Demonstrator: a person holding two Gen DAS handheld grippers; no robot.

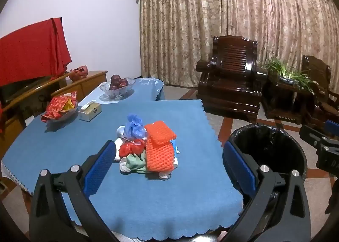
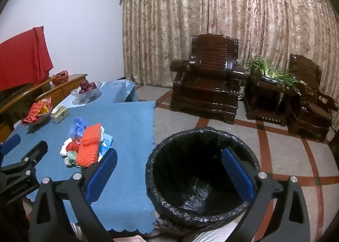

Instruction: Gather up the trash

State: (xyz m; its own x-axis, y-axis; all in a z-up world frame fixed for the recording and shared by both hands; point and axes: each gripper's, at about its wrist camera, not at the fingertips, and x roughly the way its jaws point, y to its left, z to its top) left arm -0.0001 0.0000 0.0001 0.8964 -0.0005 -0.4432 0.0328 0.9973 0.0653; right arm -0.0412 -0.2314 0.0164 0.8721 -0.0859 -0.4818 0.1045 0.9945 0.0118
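A pile of trash (image 1: 148,148) lies mid-table on the blue cloth: two orange foam nets (image 1: 160,153), a blue bag (image 1: 134,128), a red bag (image 1: 130,148), a green wad and white scraps. It also shows in the right wrist view (image 2: 88,146). A bin with a black liner (image 2: 201,176) stands on the floor right of the table; it also shows in the left wrist view (image 1: 269,148). My left gripper (image 1: 169,168) is open and empty, short of the pile. My right gripper (image 2: 169,176) is open and empty over the bin's rim.
On the table (image 1: 148,203) at the far left are a snack dish (image 1: 60,108), a tissue box (image 1: 90,111) and a glass fruit bowl (image 1: 117,87). Dark wooden armchairs (image 2: 205,85) and a potted plant (image 2: 269,72) stand by the curtain.
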